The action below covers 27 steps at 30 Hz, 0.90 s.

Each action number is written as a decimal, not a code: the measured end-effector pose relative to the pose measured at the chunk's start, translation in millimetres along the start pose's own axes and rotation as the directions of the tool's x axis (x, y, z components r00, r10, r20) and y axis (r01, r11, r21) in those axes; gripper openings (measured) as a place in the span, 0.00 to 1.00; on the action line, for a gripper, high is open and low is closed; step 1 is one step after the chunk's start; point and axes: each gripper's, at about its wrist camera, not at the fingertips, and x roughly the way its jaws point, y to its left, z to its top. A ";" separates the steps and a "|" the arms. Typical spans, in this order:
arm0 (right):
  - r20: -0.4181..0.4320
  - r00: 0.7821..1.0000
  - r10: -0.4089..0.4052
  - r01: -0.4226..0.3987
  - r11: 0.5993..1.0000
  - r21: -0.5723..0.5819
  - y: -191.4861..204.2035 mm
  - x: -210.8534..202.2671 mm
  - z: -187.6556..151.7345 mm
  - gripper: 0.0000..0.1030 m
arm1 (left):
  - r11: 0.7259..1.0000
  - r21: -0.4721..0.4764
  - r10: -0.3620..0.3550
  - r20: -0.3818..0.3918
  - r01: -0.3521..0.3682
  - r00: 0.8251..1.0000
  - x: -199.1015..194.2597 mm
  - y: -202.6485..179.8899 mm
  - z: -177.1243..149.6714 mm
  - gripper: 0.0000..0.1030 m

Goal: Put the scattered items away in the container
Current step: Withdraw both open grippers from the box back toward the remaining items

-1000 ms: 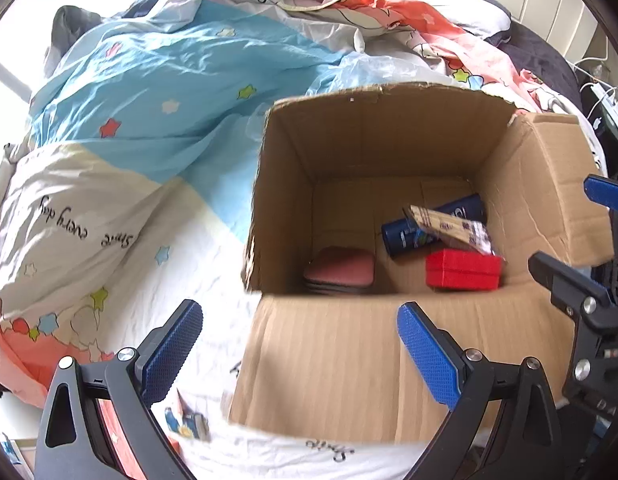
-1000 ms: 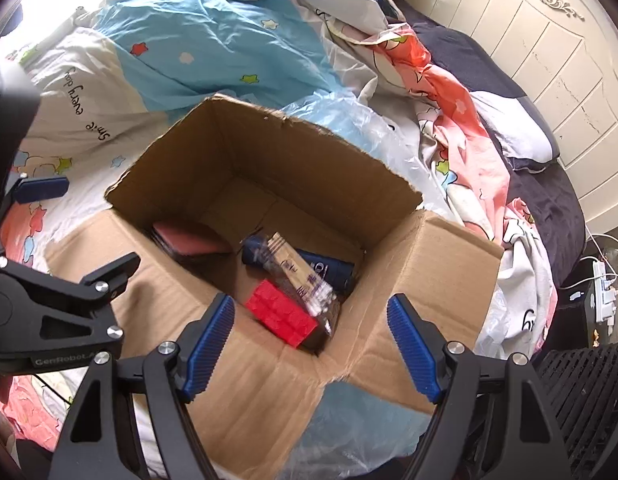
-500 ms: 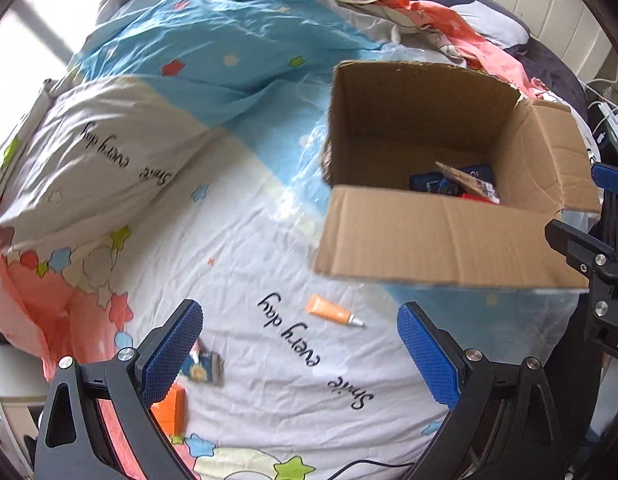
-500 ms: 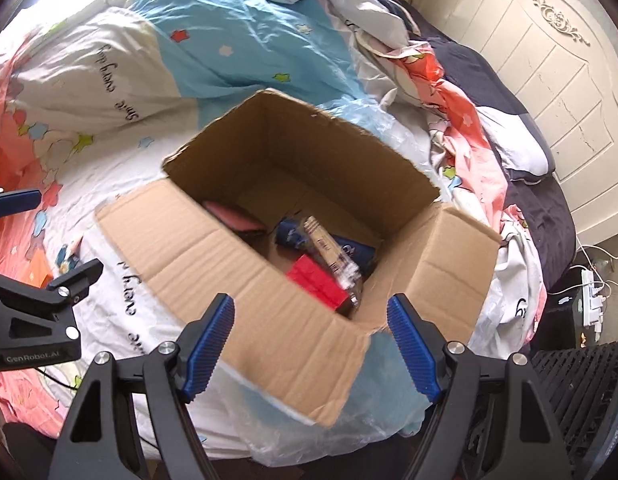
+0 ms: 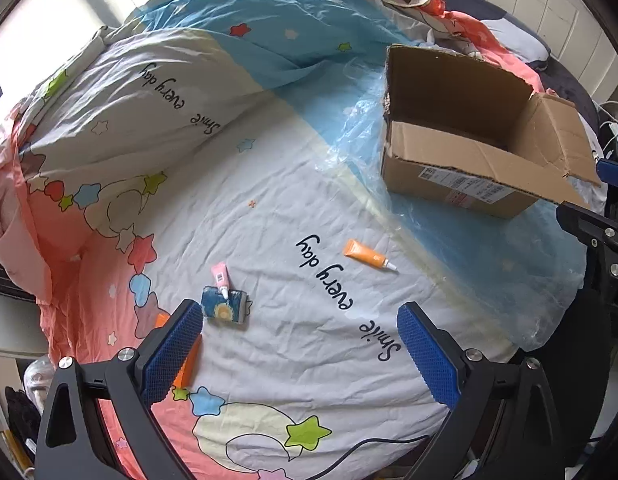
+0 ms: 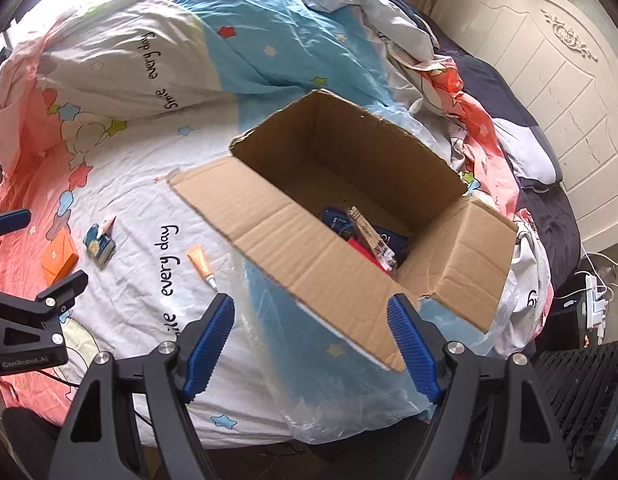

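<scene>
Nearest to me, my left gripper (image 5: 301, 348) hangs over the bed with its blue fingers (image 5: 171, 354) spread wide and nothing between them. Partly hidden behind the left-hand pad lies an orange box (image 5: 187, 364) on the pink part of the quilt (image 5: 121, 120); my right wrist view shows it whole. Just beyond that pad sits a small blue patterned pack (image 5: 225, 306), and a small pink tube (image 5: 221, 276) rests with its tip on the pack's upper edge. Further in, beside the upside-down lettering "every day", an orange tube (image 5: 367, 255) lies alone on the white cloth, apart from the others, its white nozzle toward the clear plastic sheet (image 5: 489, 264). My right gripper (image 6: 311, 340) is also released, fingers (image 6: 411, 348) wide apart and empty, hovering over the plastic sheet near the bed's edge, with the near flap of the cardboard box (image 6: 293, 236) just beyond its tips. The box stands open on that sheet, its flaps folded outward. Inside, at the bottom, I see a dark blue item (image 6: 337, 218), a red item (image 6: 363, 248) and a pale printed packet (image 6: 373, 236) lying across them; I cannot read what they are. Beyond the box the quilt bunches into blue, white and orange folds, then a dark sheet (image 6: 549, 208) and a cream headboard (image 6: 541, 80) at the far right.
</scene>
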 end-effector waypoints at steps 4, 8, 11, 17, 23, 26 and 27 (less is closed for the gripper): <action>0.002 1.000 0.000 0.000 0.999 -0.033 19.5 -4.5 -6.1 0.74 | 0.999 -0.043 -0.005 -0.003 0.005 1.000 0.3 18.5 -22.7 0.97; 0.002 1.000 0.001 -0.001 0.998 -0.063 40.9 -7.3 -11.6 0.74 | 0.997 -0.083 -0.007 -0.016 0.005 1.000 3.7 36.5 -45.7 0.97; 0.000 1.000 0.003 -0.003 0.996 -0.089 57.4 -7.6 -16.1 0.74 | 0.994 -0.111 -0.008 -0.022 0.006 1.000 4.9 50.6 -60.7 0.97; -0.012 1.000 0.007 -0.009 0.990 -0.143 91.4 -2.1 -24.1 0.74 | 0.985 -0.170 -0.009 -0.040 0.002 0.999 13.0 78.4 -88.1 0.97; -0.027 0.999 0.018 -0.022 0.983 -0.184 118.3 4.3 -29.9 0.73 | 0.976 -0.216 -0.004 -0.057 -0.009 0.998 19.7 98.8 -114.0 0.97; -0.030 0.999 0.039 -0.044 0.983 -0.181 127.1 4.1 -30.8 0.74 | 0.968 -0.250 -0.002 -0.061 -0.014 0.998 23.4 108.3 -127.4 0.97; -0.030 0.999 0.042 -0.047 0.983 -0.180 130.0 3.6 -31.3 0.74 | 0.965 -0.263 -0.003 -0.062 -0.014 0.998 24.8 111.7 -132.2 0.97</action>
